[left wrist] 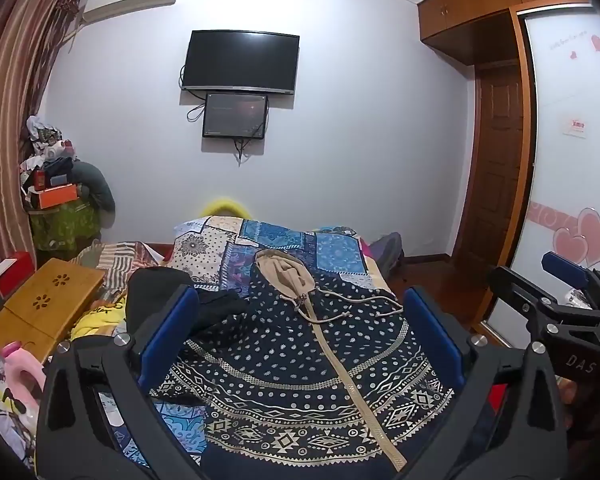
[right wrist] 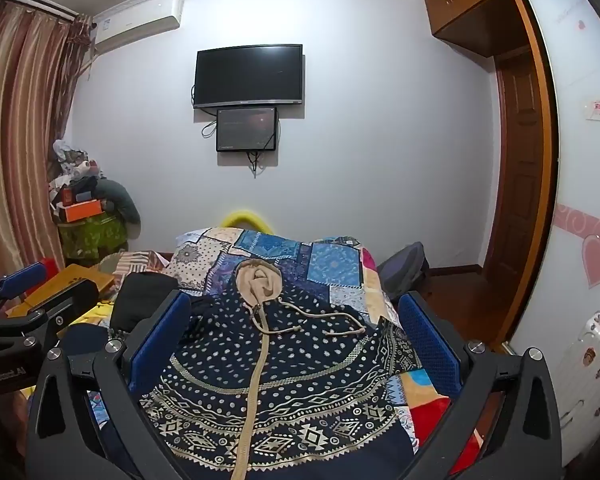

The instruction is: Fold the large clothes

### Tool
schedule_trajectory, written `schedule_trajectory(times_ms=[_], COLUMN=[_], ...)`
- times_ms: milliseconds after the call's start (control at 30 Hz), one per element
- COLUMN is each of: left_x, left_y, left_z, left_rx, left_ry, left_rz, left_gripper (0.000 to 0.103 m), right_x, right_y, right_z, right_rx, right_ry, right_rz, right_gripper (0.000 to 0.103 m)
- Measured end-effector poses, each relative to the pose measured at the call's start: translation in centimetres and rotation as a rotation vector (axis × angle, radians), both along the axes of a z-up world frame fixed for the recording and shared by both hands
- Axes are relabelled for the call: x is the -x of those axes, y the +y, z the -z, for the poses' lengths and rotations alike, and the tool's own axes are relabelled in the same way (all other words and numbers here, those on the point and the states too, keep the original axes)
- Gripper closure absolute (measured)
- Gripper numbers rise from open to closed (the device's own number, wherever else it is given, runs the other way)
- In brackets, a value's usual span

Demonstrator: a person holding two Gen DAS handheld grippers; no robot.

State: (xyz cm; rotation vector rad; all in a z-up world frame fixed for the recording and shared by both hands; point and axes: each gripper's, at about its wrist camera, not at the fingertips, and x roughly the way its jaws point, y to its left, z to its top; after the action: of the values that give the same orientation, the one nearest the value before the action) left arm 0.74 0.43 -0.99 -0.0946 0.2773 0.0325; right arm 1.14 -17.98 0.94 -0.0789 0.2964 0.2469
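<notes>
On the bed [left wrist: 340, 252], the patterned hoodie [left wrist: 300, 360] lies lengthwise, hood toward the far edge; left tongs [left wrist: 300, 340] and right tongs [right wrist: 296, 344] gape wide, empty.

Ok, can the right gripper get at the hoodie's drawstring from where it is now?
Probably yes. The right gripper is open above the hoodie, and the drawstring lies exposed on top, with nothing over it.

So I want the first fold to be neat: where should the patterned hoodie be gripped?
Take the hoodie at its two outer side edges, left gripper from the left, right gripper from the right. It lies flat, front up, zipper running down the middle, hood at the far end, so the sides could fold inward evenly. Both grippers are open above it.
</notes>
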Motion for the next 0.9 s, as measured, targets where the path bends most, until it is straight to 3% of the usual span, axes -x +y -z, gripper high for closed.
schedule_trajectory(times_ms=[900], left_x=[0.19], left_y=[0.06], left_z=[-0.08], left_rx=[-0.007], left_ry=[0.006], left_rz=[-0.020], left_gripper=[0.000], right_x=[-0.27], right_y=[0.01], right_z=[0.02], right_rx=[-0.015], right_ry=[0.030], right_rz=[-0.024], right_gripper=[0.000])
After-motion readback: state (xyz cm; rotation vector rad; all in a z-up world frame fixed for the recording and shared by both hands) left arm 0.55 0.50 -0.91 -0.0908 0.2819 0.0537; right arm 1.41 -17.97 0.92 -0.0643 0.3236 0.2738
